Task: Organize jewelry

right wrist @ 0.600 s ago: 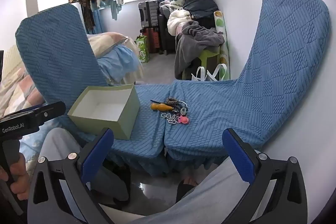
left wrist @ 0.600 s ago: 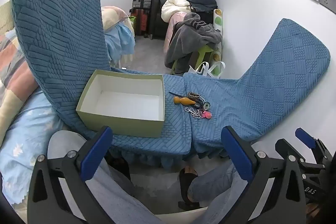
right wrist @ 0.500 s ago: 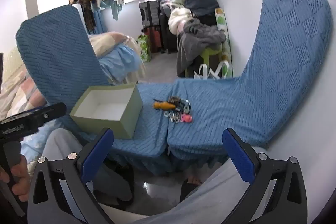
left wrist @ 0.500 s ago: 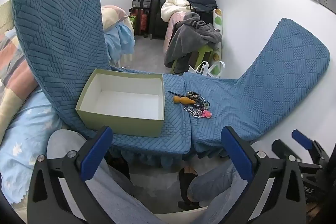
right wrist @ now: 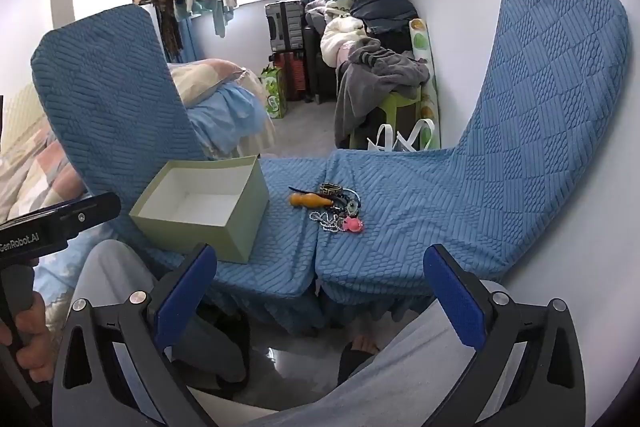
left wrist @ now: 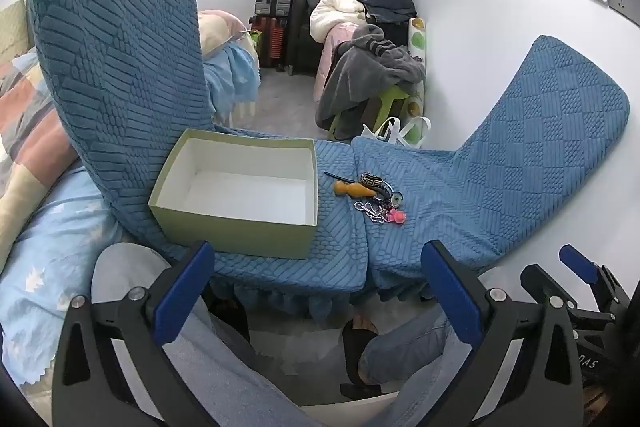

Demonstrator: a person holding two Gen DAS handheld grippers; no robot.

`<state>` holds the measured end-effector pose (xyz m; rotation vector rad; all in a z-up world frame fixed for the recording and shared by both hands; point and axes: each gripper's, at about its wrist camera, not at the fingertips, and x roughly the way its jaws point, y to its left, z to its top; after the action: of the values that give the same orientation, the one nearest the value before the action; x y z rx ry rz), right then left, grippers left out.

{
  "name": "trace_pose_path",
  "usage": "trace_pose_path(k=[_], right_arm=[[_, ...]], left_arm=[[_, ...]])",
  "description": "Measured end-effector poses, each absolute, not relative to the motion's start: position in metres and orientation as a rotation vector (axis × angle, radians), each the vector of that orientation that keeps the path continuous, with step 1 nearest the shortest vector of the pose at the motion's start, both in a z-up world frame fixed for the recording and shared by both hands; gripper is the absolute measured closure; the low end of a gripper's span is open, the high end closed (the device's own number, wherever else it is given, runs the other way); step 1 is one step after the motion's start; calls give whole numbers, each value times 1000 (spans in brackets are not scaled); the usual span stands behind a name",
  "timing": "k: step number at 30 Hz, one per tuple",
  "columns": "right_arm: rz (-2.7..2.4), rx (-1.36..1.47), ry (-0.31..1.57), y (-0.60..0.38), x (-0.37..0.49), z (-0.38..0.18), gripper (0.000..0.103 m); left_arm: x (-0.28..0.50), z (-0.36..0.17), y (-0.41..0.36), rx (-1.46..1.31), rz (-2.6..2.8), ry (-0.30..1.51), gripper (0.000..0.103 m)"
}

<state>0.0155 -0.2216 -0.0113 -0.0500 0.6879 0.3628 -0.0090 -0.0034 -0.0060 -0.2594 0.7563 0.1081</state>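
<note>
My left gripper (left wrist: 316, 291) hangs with its blue-padded fingers (left wrist: 182, 293) spread wide and nothing between them, and my right gripper (right wrist: 320, 293) is just as wide and empty, both held above my knees and well short of the blue quilted seat cushion (left wrist: 432, 195). On that cushion stands the pale green open box (left wrist: 240, 195), white inside with nothing in it that I can see. Just to the right of the box, apart from it, lies the small heap of jewelry (left wrist: 372, 197): an orange wooden piece (left wrist: 354, 190) nearest the box, a patterned band (right wrist: 330, 190) behind it, a silver bead chain (right wrist: 326, 221) and a pink charm (left wrist: 396, 215) on the heap's far side from the box.
</note>
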Motion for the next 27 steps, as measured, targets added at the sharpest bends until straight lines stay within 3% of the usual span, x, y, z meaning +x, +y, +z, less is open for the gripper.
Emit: trace_pose_path(k=[27], right_arm=[[350, -32, 700, -227, 17, -13, 0]], left_arm=[[-7, -9, 3, -276, 102, 762, 1]])
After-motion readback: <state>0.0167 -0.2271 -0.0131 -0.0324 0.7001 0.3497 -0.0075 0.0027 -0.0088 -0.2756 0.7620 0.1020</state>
